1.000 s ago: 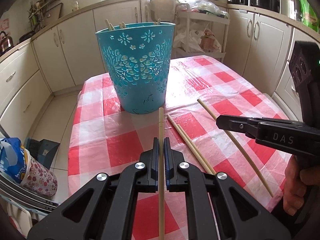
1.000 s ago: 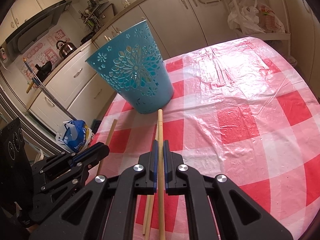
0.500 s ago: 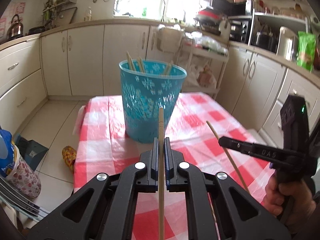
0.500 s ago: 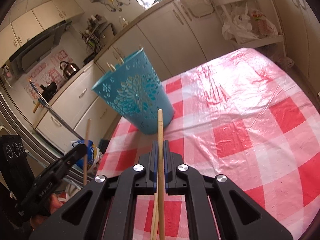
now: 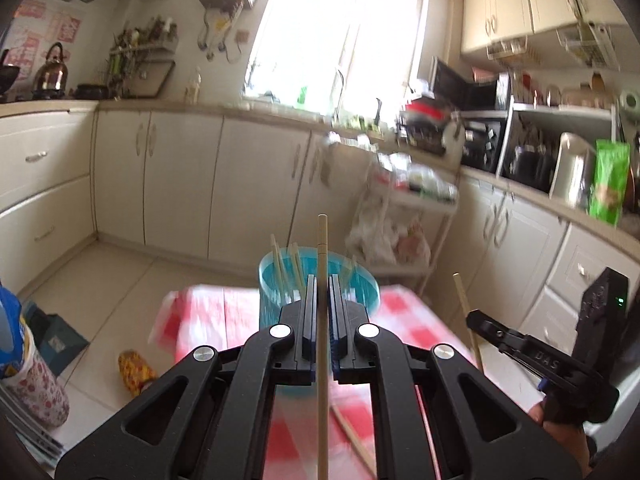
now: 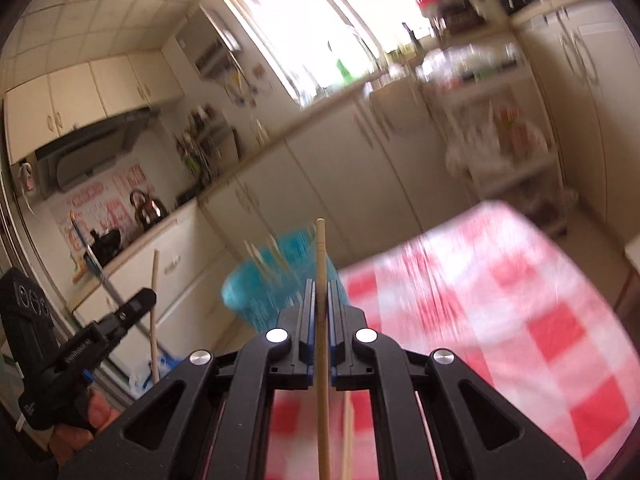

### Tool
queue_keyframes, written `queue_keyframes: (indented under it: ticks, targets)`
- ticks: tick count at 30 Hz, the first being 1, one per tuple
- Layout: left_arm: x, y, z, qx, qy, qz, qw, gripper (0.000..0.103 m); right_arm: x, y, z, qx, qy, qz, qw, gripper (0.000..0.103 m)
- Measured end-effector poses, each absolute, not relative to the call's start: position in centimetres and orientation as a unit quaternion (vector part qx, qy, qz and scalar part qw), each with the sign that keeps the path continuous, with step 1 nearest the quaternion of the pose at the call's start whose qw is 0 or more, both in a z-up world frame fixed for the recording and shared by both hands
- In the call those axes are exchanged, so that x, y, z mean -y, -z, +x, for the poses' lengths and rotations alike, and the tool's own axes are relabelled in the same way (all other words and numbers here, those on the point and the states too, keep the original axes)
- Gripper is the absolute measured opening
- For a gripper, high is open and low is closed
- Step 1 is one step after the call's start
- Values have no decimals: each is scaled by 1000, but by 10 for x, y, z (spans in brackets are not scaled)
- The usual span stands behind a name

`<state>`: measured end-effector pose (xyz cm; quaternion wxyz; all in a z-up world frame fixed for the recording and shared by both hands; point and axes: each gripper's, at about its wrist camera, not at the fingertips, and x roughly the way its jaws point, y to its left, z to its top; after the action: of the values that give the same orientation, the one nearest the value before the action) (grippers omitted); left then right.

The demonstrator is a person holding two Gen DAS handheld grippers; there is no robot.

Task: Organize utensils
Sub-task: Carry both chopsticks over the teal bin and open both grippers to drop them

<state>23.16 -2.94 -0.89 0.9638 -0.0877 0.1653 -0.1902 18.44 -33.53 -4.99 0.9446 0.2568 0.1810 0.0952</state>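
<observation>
Clamping a pale wooden chopstick [image 5: 322,360] lengthwise, the left gripper [image 5: 321,304] has its jaws closed tight on the stick, whose squared, blunt tip rises above them in front of the turquoise basket [image 5: 272,308]. The right gripper [image 6: 319,304] does the same with a second chopstick [image 6: 321,360], thin, straight and light tan, its jaws pinched narrowly around it. In the left wrist view the right gripper shows at the right edge with its stick slanting upward. The basket stands on the table [image 6: 520,320], which is covered with a red-and-white checked cloth under glossy plastic; several more chopsticks [image 5: 280,268] stand inside it, leaning against the rim. Another chopstick [image 5: 352,436] lies loose on the cloth below the left gripper. Much of the basket and cloth is motion-blurred.
</observation>
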Motion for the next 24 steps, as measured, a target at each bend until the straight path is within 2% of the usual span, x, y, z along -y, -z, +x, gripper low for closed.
queue_keyframes:
  ticks: [7,13,24]
  targets:
    - [25,-26,294,-117,170,-137,969,5,309,-1,261,-129,-104,252,953,6]
    - [29,-45,345,-77,154,-172,970,5,293,-21,313,-104,-91,244,960,6]
    - [40,-7,392,-107,146,-182,967,5,269,3,361,-163,-78,204,962,6]
